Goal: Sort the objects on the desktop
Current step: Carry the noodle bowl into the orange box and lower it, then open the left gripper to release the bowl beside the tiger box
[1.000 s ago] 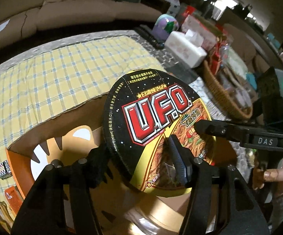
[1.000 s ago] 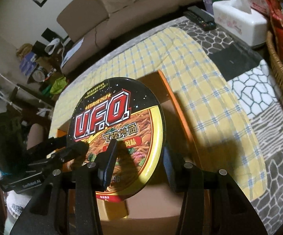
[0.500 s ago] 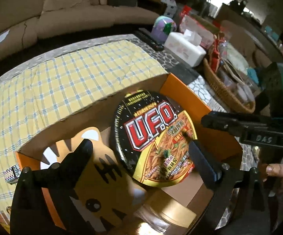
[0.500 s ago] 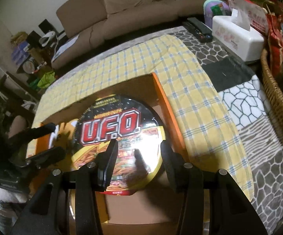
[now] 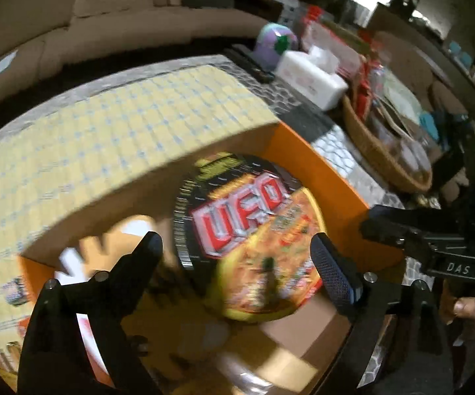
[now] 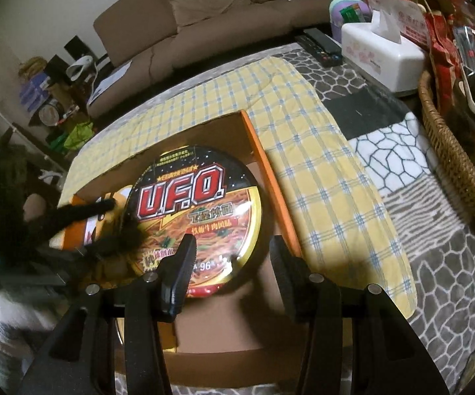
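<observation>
We count one U.F.O. noodle bowl (image 6: 194,217), lying in one orange-edged cardboard box (image 6: 272,184). On the table we list one yellow checked cloth (image 6: 319,171), one white tissue box (image 6: 380,47), one wicker basket (image 6: 451,151), one purple container (image 6: 347,11) and two black remote controls (image 6: 321,46). Two grippers: left gripper (image 5: 237,256), right gripper (image 6: 234,260).

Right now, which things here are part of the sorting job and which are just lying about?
Part of the job:
- U.F.O. noodle bowl, lying in the box
- orange cardboard box
- left gripper, jaws just opened, clear of the bowl
- right gripper, open above the bowl

Lying about:
- tissue box
- remote controls
- wicker basket
- sofa
</observation>
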{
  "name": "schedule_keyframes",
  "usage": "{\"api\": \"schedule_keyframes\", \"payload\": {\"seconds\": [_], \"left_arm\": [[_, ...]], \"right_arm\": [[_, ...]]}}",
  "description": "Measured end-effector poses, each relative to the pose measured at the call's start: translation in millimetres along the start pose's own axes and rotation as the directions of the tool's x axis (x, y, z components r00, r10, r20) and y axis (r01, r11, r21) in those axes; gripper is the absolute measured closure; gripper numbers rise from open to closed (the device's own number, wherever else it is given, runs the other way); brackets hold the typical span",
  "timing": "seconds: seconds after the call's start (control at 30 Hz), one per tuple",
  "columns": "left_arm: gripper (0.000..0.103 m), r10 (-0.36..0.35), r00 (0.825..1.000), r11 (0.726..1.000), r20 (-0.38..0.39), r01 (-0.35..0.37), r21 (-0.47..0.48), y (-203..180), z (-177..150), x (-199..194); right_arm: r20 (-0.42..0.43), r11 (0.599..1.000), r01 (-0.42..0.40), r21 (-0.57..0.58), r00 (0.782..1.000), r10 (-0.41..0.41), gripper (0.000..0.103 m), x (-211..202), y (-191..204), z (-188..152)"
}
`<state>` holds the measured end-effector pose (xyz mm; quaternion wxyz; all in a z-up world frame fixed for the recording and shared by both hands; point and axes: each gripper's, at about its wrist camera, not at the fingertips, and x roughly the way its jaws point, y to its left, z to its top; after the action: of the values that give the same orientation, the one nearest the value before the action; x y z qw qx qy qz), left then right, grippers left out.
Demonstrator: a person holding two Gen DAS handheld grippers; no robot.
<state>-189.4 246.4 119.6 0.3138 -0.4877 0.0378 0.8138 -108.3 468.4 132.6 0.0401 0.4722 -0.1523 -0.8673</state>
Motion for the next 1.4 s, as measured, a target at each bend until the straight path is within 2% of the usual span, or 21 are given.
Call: {"api": "schedule_keyframes", "payload": {"seconds": [0.1, 0.2, 0.3, 0.43, 0.6, 0.73, 0.83, 0.93, 1.03, 1.13, 1.2, 1.3, 1.4], "left_arm": [[0.013, 0.041, 0.998, 0.999, -0.037, -0.041, 0.001, 13.5, 2.1, 6.5], [0.015, 0.03, 0.996, 1.0, -0.08, -0.03, 0.007, 12.9, -0.2, 19.7], [0.017, 0.022, 0.994, 0.999, -0.106, -0.017, 0.042, 2.7, -3.0, 31.1], [0.016, 0.031, 0.992, 0.997, -0.12, -0.022, 0.075, -11.6, -3.0, 41.8], [0.013, 0.041, 0.991, 0.997, -0.13, -0.033, 0.067, -14.8, -1.0, 51.4], [0.011, 0.054, 0.989, 0.996, -0.134, -0.044, 0.076, -15.0, 1.1, 54.3], [0.006, 0.053, 0.994, 0.997, -0.096, -0.048, 0.054, -9.3, 1.6, 40.0], [0.006, 0.019, 0.998, 0.999, -0.058, -0.016, 0.044, -2.6, -3.3, 16.3], [0.006, 0.005, 1.0, 0.998, -0.031, -0.003, 0.062, 2.4, -15.3, -9.2], [0.006, -0.024, 0.999, 0.997, -0.031, 0.027, 0.072, 3.8, -34.0, -27.9], [0.006, -0.036, 0.998, 0.996, -0.044, 0.039, 0.081, 2.8, -47.1, -35.2], [0.006, -0.058, 0.997, 0.995, -0.051, 0.061, 0.076, 0.9, -62.7, -45.3], [0.006, -0.057, 0.996, 0.993, -0.069, 0.064, 0.095, -3.2, -75.1, -51.2]], "right_arm": [[0.016, 0.997, 0.064, -0.03, 0.998, -0.064, 0.053, -2.4, 0.4, 2.5], [0.021, 0.992, 0.122, -0.034, 0.992, -0.121, 0.051, -1.0, -5.7, 3.9], [-0.012, 0.988, 0.149, -0.035, 0.989, -0.15, 0.05, 7.5, -14.8, 0.1], [-0.057, 0.991, 0.134, -0.029, 0.989, -0.136, 0.05, 18.4, -23.0, -7.3], [-0.096, 0.999, 0.05, 0.01, 0.994, -0.049, 0.047, 25.2, -21.8, -18.7], [-0.101, 0.996, 0.077, -0.036, 0.992, -0.08, 0.047, 23.9, -13.4, -20.7], [-0.097, 0.997, 0.072, -0.022, 0.993, -0.074, 0.048, 19.8, -15.1, -21.0], [-0.083, 0.994, 0.1, -0.033, 0.991, -0.103, 0.048, 14.6, -13.1, -20.7], [-0.041, 0.988, 0.134, -0.078, 0.99, -0.137, 0.048, -2.8, -1.0, -20.4], [-0.022, 0.984, 0.124, -0.128, 0.992, -0.128, 0.047, -15.2, 15.9, -21.8], [-0.049, 0.988, 0.062, -0.141, 0.996, -0.069, 0.047, -16.1, 28.4, -25.1], [-0.087, 0.978, 0.042, -0.205, 0.994, -0.061, 0.047, -6.0, 52.1, -29.5], [-0.22, 0.969, 0.02, -0.245, 0.972, -0.076, 0.049, 29.4, 67.9, -36.5]]}}
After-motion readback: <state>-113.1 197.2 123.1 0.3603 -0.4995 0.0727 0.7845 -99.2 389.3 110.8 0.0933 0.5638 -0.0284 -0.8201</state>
